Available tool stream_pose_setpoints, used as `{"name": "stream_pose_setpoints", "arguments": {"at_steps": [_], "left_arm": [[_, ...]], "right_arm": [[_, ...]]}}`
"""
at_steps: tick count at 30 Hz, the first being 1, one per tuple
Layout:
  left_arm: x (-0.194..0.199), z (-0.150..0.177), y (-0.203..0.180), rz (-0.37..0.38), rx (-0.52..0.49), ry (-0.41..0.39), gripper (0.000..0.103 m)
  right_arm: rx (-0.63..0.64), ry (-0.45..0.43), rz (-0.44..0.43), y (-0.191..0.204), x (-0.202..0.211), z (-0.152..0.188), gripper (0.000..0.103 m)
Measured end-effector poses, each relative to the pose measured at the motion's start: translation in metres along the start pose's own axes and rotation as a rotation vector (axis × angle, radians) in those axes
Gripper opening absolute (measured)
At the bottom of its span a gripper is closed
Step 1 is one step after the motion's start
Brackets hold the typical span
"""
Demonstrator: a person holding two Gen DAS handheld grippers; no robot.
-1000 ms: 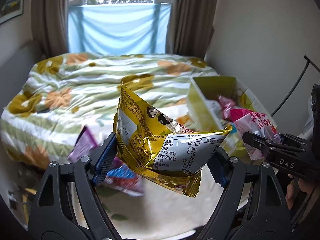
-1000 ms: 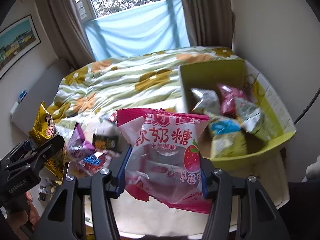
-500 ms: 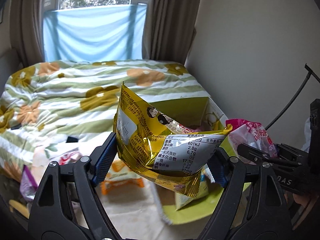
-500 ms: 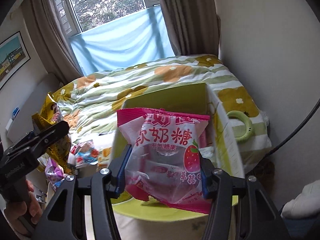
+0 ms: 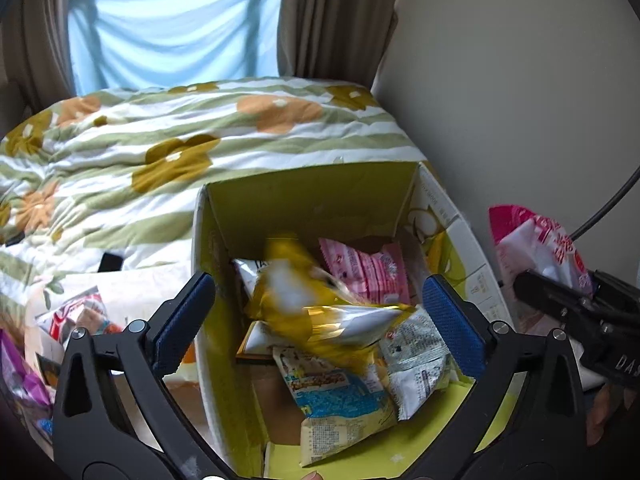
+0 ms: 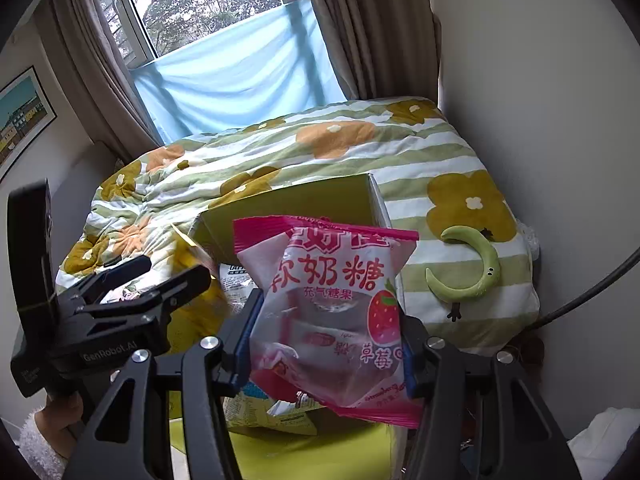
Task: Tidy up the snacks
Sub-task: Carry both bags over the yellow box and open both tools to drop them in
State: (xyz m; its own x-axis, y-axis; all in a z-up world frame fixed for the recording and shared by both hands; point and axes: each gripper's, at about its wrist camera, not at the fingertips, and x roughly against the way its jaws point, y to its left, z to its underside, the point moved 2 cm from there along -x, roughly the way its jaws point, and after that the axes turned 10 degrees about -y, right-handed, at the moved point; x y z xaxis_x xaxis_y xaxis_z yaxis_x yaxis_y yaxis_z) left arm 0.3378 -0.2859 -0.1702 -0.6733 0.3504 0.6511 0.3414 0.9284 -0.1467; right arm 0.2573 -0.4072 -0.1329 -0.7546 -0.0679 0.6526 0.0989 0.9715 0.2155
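Note:
My left gripper [image 5: 316, 284] hangs over the open yellow-green box [image 5: 312, 196], and its jaws are opening, wide apart with the blue pads touching nothing. A gold foil snack bag [image 5: 296, 292], blurred, drops between them onto several packets in the box. In the right wrist view the left gripper [image 6: 172, 270] is at the left, with the gold bag [image 6: 192, 320] a yellow blur below it. My right gripper [image 6: 328, 340] is shut on a pink strawberry candy bag [image 6: 332, 300], just right of the box [image 6: 288, 204]. The left wrist view shows that candy bag [image 5: 536, 240] at its right edge.
The box sits on a low surface at the foot of a bed with a green-striped flowered quilt [image 5: 160, 140]. Loose snack packets [image 5: 80, 320] lie left of the box. A green moon-shaped toy [image 6: 480, 268] rests on the quilt. A wall [image 5: 520, 80] is close on the right.
Both grippers have swung right, from the loose snacks to the box. The left jaws have opened and the gold bag has left them. The right still grips the pink bag.

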Motion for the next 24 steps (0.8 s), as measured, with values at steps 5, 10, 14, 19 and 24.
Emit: {"name": "stream_pose_setpoints", "arguments": {"at_steps": [5,10,14,19,24], "left_arm": [[0.008,0.017,0.011,-0.034,0.009,0.022,0.102],[0.023,0.031,0.019,-0.061,0.02,0.027,0.102],[0.028,0.037,0.022,-0.083,0.02,0.035,0.102],[0.027,0.044,0.028,-0.096,0.046,0.063,0.102],[0.035,0.047,0.036,-0.127,0.05,0.063,0.102]], "right_arm": [[-0.008,0.019,-0.023,-0.01,-0.01,0.001,0.052],[0.008,0.041,-0.052,-0.008,-0.023,-0.001,0.052],[0.032,0.058,-0.084,-0.005,-0.036,-0.007,0.052],[0.069,0.074,-0.116,0.005,-0.051,-0.015,0.052],[0.092,0.106,-0.144,0.017,-0.069,-0.021,0.054]]}}
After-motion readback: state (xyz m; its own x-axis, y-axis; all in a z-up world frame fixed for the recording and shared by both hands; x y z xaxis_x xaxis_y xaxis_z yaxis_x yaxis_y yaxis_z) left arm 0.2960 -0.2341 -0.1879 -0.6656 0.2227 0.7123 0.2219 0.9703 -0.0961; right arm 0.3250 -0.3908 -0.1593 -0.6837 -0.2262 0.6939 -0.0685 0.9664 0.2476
